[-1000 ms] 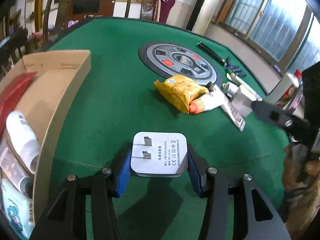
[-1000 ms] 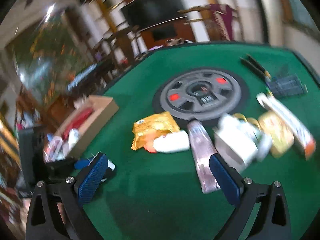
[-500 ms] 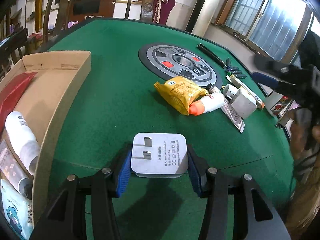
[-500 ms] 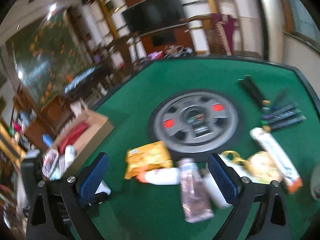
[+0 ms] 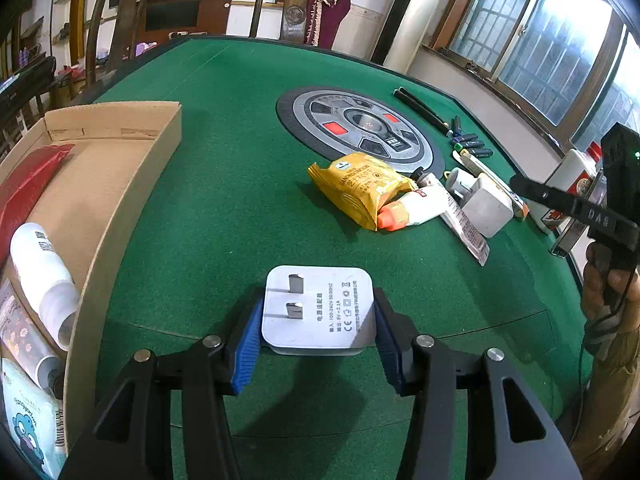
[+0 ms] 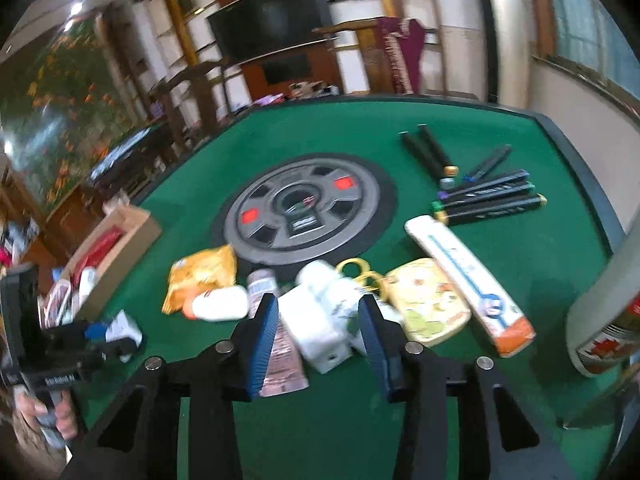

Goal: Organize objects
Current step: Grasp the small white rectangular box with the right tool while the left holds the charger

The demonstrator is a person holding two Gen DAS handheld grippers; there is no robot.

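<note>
Left wrist view: a green felt table (image 5: 224,184) fills the frame, with a round grey and black control panel with red buttons (image 5: 360,128) set in its middle and barred windows (image 5: 540,40) along the upper right. Dark wooden chairs (image 5: 120,20) stand past the far edge. At the left edge sits an open brown cardboard box (image 5: 120,184) holding a red packet, a white bottle and other pouches. The left gripper (image 5: 318,340) at lower centre pinches a flat white plug adapter with two metal prongs (image 5: 318,312) between its blue pads, above the felt. Right of centre lies a yellow crinkled snack bag (image 5: 360,188) touching a white tube with an orange cap (image 5: 416,210).

The blurred right wrist view shows what the first hides: yellow scissor handles (image 6: 352,270), a long white and orange toothpaste box (image 6: 468,276), a row of dark marker pens (image 6: 492,196) and a dark screen (image 6: 272,24) on the far wall. The right gripper (image 6: 318,336) is closing, with a white cube-shaped charger (image 6: 316,332) framed between its jaws; whether the pads touch it, I cannot tell.
</note>
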